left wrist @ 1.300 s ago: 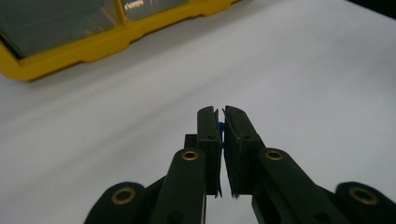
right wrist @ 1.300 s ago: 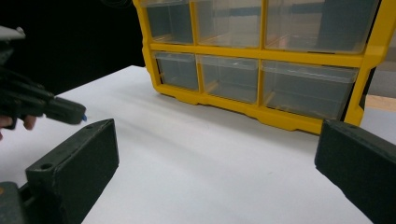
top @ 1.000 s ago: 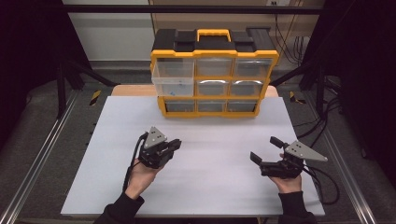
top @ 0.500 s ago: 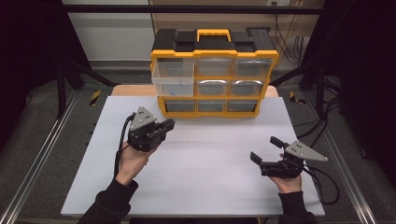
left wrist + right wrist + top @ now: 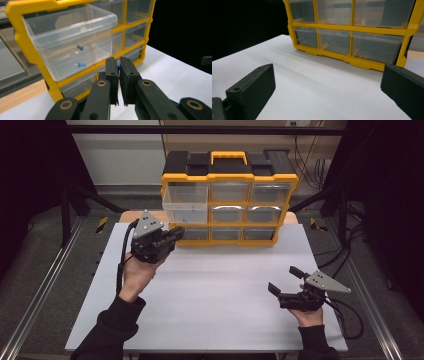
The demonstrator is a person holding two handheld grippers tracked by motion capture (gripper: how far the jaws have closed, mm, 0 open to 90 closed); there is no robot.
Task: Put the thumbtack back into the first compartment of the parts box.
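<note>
- Holding a small blue pin (image 5: pixel 118 68) pinched between its jaws, your left claw (image 5: pixel 176 233) sits left of centre in the high view, just before the pulled-out drawer (image 5: pixel 185 211).
- That drawer, upper left of the organizer (image 5: pixel 229 182), contains two blue pins (image 5: pixel 80 47).
- Your right claw (image 5: pixel 284 280) rests released, lower right on the table (image 5: pixel 220 285).

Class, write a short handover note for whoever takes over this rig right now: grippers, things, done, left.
Left gripper: shut on a small blue piece, seemingly a pushpin, raised beside the clear plastic drawer.
Right gripper: open, holding nothing, low over the white table.
Done: drawer pulled out of the yellow-framed organiser; two blue pushpins lie inside.
Left, probably: drop the piece in, close the drawer.
</note>
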